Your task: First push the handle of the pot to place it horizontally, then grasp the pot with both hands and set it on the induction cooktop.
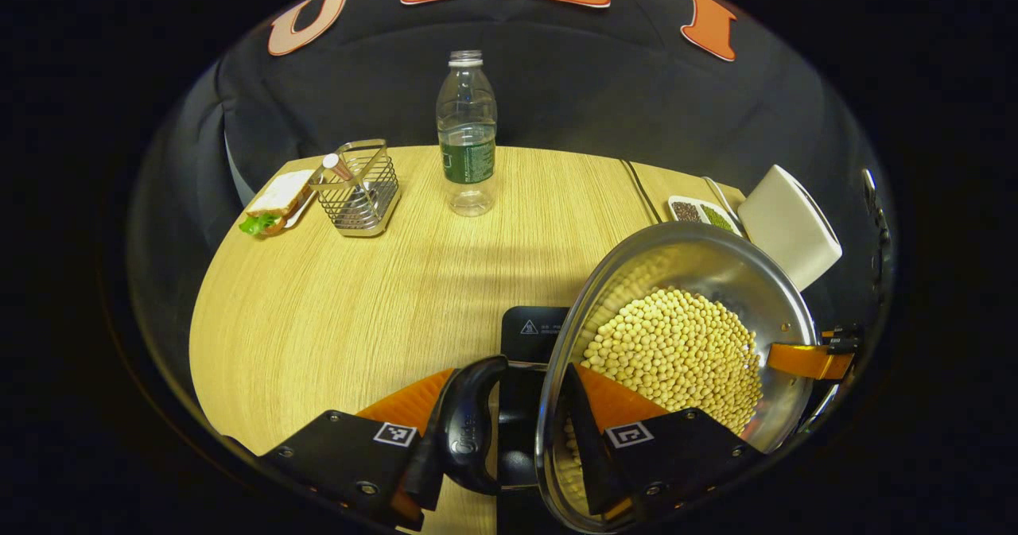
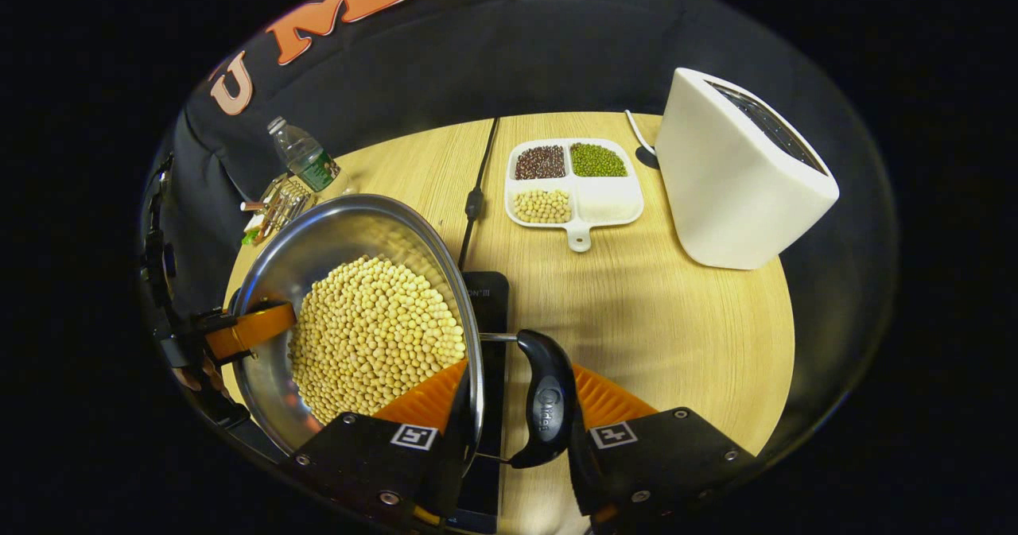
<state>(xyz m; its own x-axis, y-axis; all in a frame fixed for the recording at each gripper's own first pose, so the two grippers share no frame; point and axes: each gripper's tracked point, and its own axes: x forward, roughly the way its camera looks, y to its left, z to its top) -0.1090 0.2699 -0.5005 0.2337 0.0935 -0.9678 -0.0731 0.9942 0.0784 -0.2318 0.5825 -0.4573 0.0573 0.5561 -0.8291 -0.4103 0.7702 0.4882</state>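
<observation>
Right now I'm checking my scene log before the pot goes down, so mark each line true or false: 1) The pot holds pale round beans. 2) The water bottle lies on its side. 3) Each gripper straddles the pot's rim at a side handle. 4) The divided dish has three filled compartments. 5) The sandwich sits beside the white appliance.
1) True: the pot is full of pale round beans.
2) False: the water bottle stands upright.
3) True: the left gripper and right gripper each have one finger inside the rim and one outside a black handle.
4) True: the divided dish has one bare section.
5) False: the sandwich lies by the wire basket, far from the white appliance.
</observation>
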